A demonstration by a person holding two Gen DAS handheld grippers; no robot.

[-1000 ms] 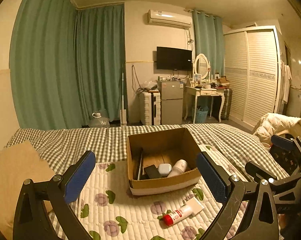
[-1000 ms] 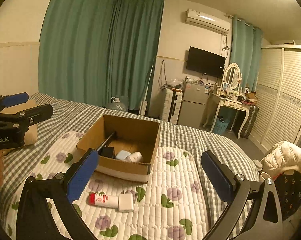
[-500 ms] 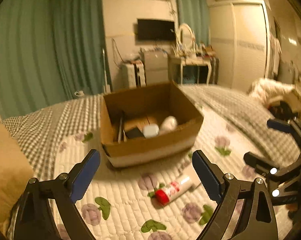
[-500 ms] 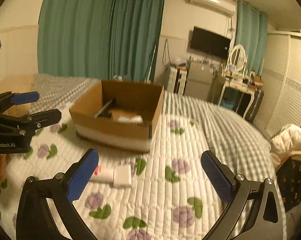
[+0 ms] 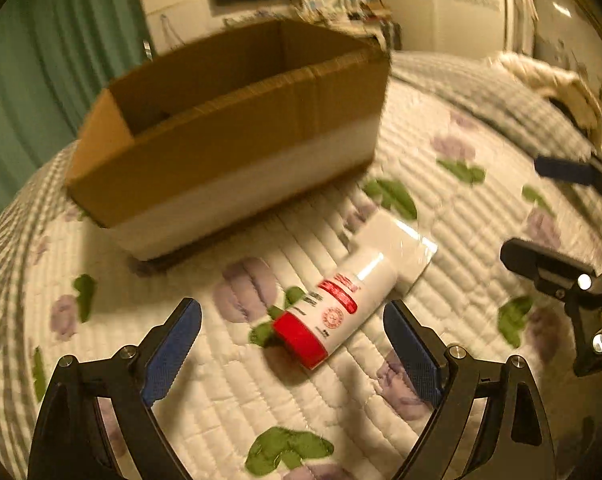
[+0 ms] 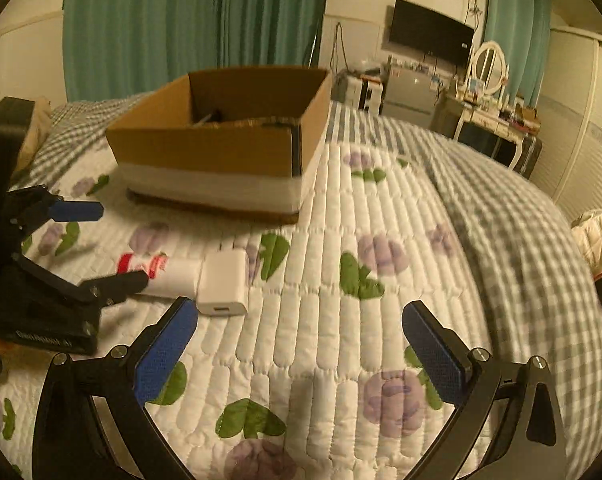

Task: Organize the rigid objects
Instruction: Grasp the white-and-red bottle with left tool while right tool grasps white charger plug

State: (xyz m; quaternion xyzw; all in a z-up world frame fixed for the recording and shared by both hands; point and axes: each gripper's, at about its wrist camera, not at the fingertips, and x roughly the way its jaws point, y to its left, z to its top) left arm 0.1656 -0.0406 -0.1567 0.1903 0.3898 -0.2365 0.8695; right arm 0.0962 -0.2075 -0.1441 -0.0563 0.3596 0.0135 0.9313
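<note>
A white tube with a red cap point(image 5: 337, 304) lies on the flowered quilt point(image 5: 229, 392), its far end against a white charger block point(image 5: 397, 244). My left gripper point(image 5: 293, 340) is open, low over the quilt, with the tube's cap end between its blue pads. An open cardboard box point(image 5: 229, 136) stands just behind. In the right wrist view the tube point(image 6: 161, 272) and charger point(image 6: 225, 284) lie left of my open, empty right gripper point(image 6: 301, 344); the left gripper point(image 6: 101, 248) straddles the tube. The box point(image 6: 221, 148) holds items mostly hidden by its walls.
A checked blanket point(image 6: 521, 232) covers the bed's right side. A white jacket point(image 6: 597, 232) lies at the right edge. A tan pillow point(image 6: 37, 128) sits far left. A dresser with a mirror point(image 6: 489, 116), a fridge and green curtains stand beyond the bed.
My left gripper has dropped and moved forward until the tube's cap lies between its pads. My right gripper has lowered toward the quilt. Nothing has been grasped.
</note>
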